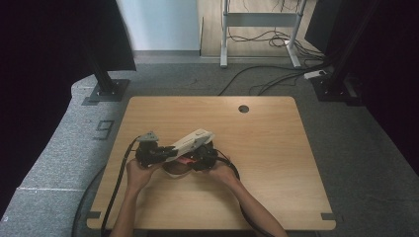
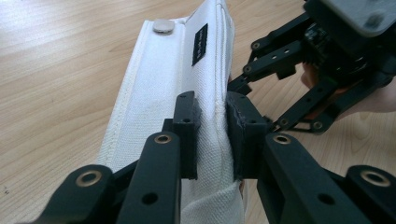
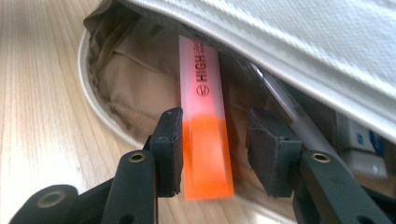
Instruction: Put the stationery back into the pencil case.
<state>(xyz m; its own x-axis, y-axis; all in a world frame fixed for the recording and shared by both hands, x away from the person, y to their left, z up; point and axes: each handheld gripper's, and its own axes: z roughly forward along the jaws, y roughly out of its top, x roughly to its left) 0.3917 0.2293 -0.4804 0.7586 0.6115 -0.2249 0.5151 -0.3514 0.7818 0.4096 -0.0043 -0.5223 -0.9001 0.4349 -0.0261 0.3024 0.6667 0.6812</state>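
A white fabric pencil case [image 1: 193, 139] lies tilted near the table's front left, with a metal snap [image 2: 163, 25] and a black label [image 2: 200, 44] on its flap. My left gripper [image 2: 213, 119] is shut on the white case [image 2: 159, 79], pinching its cloth. In the right gripper view the case's mouth gapes, showing tan lining [image 3: 135, 79]. An orange highlighter [image 3: 203, 116] sticks out of it between the jaws of my right gripper [image 3: 215, 149]. A gap shows beside the right pad, so the jaws stand open. Both grippers [image 1: 165, 154] [image 1: 191, 161] meet at the case.
A clear pen [image 3: 289, 112] and a white eraser [image 3: 362, 144] lie inside the case. The wooden table [image 1: 276, 163] has a cable hole [image 1: 243, 108] at the back. Black stands and floor cables lie beyond the far edge.
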